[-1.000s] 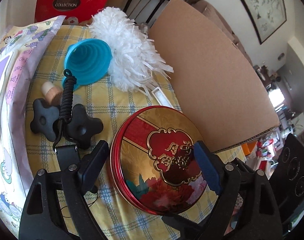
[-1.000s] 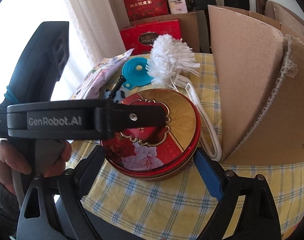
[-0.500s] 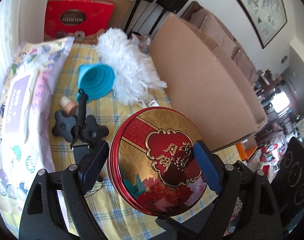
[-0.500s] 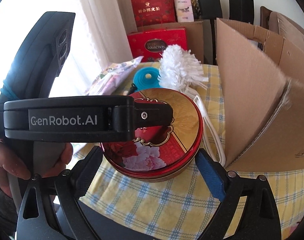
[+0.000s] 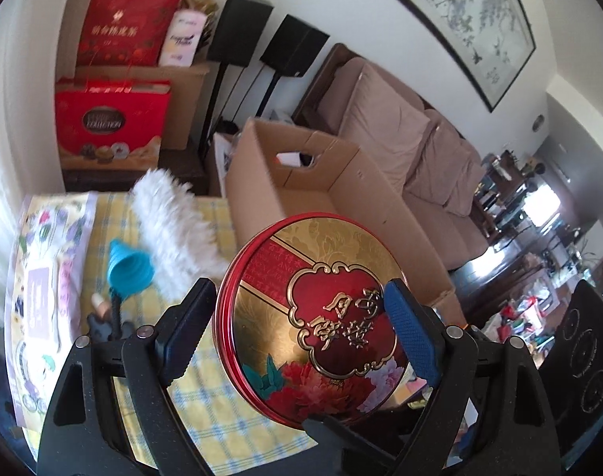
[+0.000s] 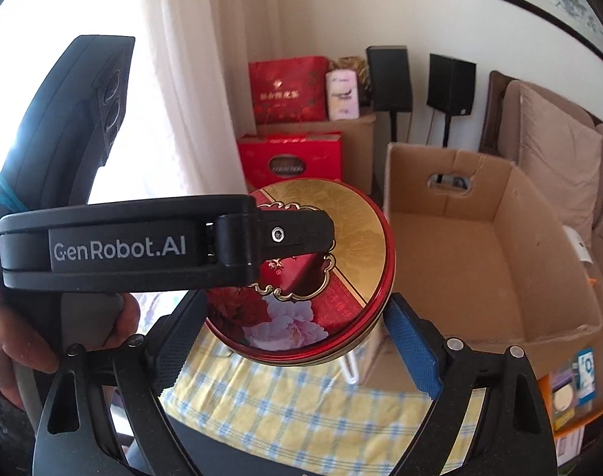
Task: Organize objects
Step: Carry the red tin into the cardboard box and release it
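A round red and gold tin (image 5: 321, 309) hangs tilted in the air above the yellow checked table (image 5: 206, 408), held from two sides. My left gripper (image 5: 297, 317) is shut across it, both pads against its rim. My right gripper (image 6: 297, 325) also spans the tin (image 6: 341, 246); its jaws are closing, with the pads pressing the tin's edge. In the right wrist view the left gripper's finger (image 6: 277, 234) lies across the lid. An open cardboard box (image 5: 261, 198) stands just right of the tin, and its inside (image 6: 483, 198) shows bare.
On the table lie a white duster (image 5: 170, 218), a blue funnel (image 5: 129, 273), black knobs (image 5: 103, 325) and a patterned bag (image 5: 43, 277). Red gift boxes (image 5: 111, 119) and speakers stand behind, a sofa (image 5: 400, 139) to the right. A hand (image 6: 8, 341) holds the left gripper.
Both grippers have risen with the tin, lifting it off the tablecloth. The table things have dropped lower in view and the box's open top has come into sight.
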`<state>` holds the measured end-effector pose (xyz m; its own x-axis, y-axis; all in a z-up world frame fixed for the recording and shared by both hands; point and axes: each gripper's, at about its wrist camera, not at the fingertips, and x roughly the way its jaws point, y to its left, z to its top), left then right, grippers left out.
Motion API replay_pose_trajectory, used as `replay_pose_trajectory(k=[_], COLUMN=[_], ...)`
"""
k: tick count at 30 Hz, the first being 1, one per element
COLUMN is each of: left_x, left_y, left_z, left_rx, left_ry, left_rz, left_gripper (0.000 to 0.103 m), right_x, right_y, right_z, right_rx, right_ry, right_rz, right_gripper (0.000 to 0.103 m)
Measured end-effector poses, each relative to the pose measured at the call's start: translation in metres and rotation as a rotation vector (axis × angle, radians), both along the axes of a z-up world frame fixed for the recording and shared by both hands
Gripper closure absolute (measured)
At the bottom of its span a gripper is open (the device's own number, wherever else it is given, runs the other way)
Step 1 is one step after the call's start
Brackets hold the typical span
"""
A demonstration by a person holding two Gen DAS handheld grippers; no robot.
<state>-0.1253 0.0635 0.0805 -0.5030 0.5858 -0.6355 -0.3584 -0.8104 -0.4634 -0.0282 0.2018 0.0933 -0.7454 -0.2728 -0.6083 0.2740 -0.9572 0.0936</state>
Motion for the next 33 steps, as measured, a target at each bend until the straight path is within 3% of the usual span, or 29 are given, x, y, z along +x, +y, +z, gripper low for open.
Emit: replay_pose_trajectory(k=[7, 13, 19, 22, 33], left_x=[-0.038, -0.075, -0.112, -0.118, -0.12], left_y=[0.066, 0.136, 0.189, 0.206, 0.216], left_z=[0.029, 0.025, -0.018, -0.038, -0.075], left_rx=[-0.022, -0.057, -0.076, -0.088, -0.092], left_ry=[-0.005, -0.091, -0.28, -0.338, -0.492], left_rz=[-0.065, -0.148, -0.205, -0.224, -0.25], left_gripper=[0.018, 0.021, 0.021, 0.021, 0.023], right_x=[-0.03, -0.069, -0.105, -0.113, -0.12], right_y=[0.058, 0.121, 0.182, 0.197, 0.203], right_z=[0.03, 0.034, 0.007, -0.011, -0.039], right_rx=[-0.011, -0.037, -0.111, -0.103, -0.004], right_ry=[-0.006, -0.088, -0.246, -0.316, -0.459], right_rz=[-0.082, -0.143, -0.182, -0.204, -0.199], right_gripper=[0.011, 0.011, 0.012, 0.012, 0.012])
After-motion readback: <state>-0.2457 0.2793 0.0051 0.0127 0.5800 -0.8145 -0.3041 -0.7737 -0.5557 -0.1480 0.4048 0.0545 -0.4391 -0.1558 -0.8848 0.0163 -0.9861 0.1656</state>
